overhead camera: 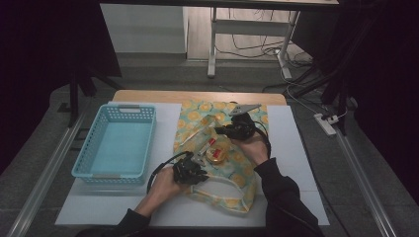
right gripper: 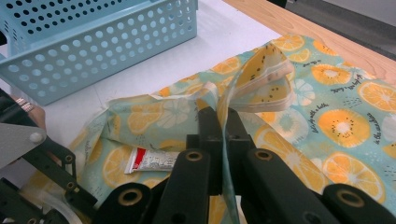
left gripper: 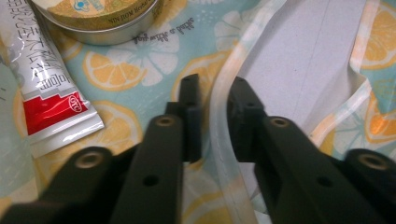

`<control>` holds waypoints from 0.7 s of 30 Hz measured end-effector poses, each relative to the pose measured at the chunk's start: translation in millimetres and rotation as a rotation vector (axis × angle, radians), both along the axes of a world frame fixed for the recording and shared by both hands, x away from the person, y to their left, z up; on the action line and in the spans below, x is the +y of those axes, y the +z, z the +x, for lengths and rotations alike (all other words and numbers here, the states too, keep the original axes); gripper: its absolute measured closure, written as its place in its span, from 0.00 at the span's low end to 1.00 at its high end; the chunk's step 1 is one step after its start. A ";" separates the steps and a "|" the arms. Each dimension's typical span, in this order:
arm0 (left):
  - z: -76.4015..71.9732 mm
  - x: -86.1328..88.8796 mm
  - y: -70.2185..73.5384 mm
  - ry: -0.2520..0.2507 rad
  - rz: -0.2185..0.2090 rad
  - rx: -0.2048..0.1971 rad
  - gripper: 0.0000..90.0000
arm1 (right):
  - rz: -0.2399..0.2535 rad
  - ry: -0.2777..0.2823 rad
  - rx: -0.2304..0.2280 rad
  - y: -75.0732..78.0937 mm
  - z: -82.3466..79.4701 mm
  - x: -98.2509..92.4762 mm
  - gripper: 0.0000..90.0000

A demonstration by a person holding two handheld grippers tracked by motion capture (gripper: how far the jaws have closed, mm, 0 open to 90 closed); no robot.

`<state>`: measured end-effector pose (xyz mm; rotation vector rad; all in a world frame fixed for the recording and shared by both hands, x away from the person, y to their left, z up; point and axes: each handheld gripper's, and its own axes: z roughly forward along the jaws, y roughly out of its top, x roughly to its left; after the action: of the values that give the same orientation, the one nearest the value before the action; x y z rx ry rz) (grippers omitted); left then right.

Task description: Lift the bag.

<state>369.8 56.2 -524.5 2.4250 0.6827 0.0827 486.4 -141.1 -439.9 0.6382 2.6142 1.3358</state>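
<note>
Both grippers (left gripper: 212, 93) (right gripper: 223, 122) pinch edges of the fruit-print bag (overhead camera: 237, 163) beside the basket (overhead camera: 118, 143).

Black sleeves, black two-jaw grippers with brass-ringed screw holes, black trailing cables, one grey plate

Tin (overhead camera: 216, 155) and tube (overhead camera: 208, 146) on bag (overhead camera: 247, 173)

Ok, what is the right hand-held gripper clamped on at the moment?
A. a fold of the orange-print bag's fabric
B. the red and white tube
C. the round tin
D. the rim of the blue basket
A: in the right gripper view the right hand-held gripper has its jaws pressed together on a raised fold of the orange-print bag, while the tube lies flat on the bag and the blue basket stands apart.
</note>
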 end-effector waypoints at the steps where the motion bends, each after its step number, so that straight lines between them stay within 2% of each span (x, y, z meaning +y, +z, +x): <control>1: 0.7 0.1 0.0 0.009 -0.004 0.012 0.98 | -0.002 0.000 -0.001 -0.2 0.1 0.1 1.00; 3: 2.7 0.7 0.4 0.036 -0.019 0.048 0.99 | -0.004 0.002 0.000 -0.3 0.3 0.0 1.00; 6: 4.6 2.2 0.4 0.068 -0.040 0.081 0.99 | -0.011 0.016 0.003 -0.1 0.2 -0.3 1.00; 17: 8.4 14.0 18.1 0.081 -0.133 0.096 0.99 | 0.012 0.018 0.018 2.9 0.2 -2.5 1.00; 21: 10.3 18.7 25.3 0.090 -0.171 0.096 0.99 | 0.009 0.023 0.009 5.3 -2.1 -0.6 1.00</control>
<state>380.1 74.8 -499.2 2.2461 0.8090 -0.0539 484.3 -141.7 -434.6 0.6181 2.6318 1.3549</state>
